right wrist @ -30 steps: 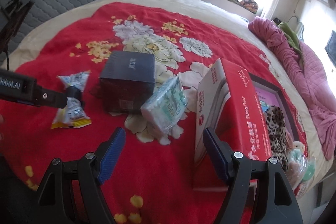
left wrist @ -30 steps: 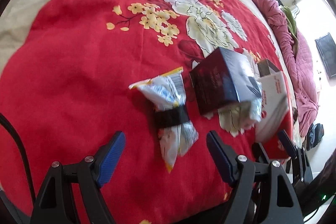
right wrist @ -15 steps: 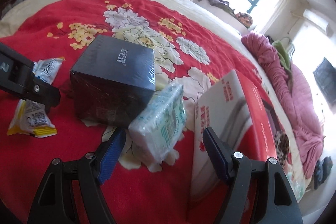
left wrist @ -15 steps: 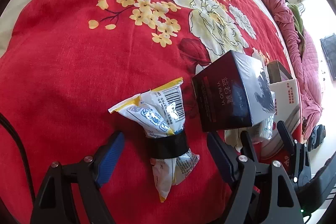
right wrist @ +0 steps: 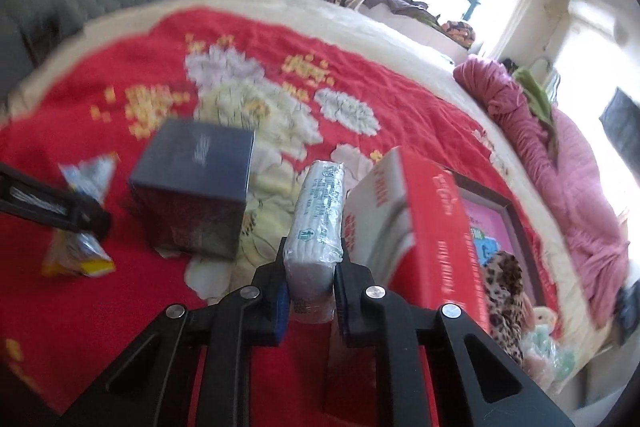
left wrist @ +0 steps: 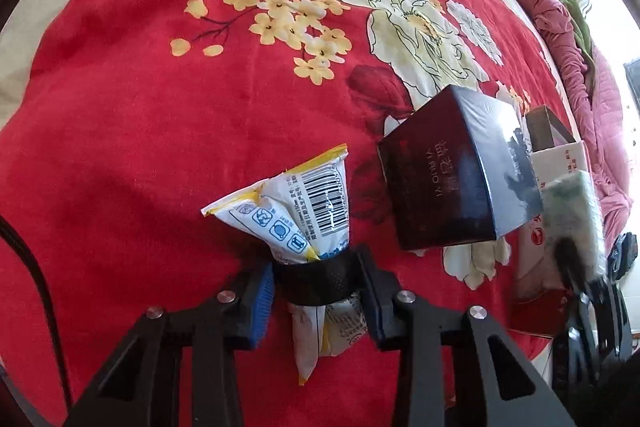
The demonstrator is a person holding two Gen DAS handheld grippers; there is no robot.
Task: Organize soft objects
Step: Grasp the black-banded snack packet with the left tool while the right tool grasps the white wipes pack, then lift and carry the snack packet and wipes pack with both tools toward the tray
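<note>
Tongs on both sides grip: left tongs (left wrist: 318,301) pinch the banded snack packet (left wrist: 308,227), right tongs (right wrist: 310,297) clamp the tissue pack (right wrist: 318,223). Red box (right wrist: 424,223), just right, holds soft items; neither is stowed yet.

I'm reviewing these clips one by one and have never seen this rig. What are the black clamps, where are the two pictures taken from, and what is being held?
No robot here: a person holds a two-finger clamp in each hand, with a fisheye camera on each looking along its fingers. In the left view, the left gripper is closed on a snack packet at its black band. In the right view, the right gripper clamps a wrapped tissue pack. On the red floral blanket stand a dark box and a red carton.
</note>
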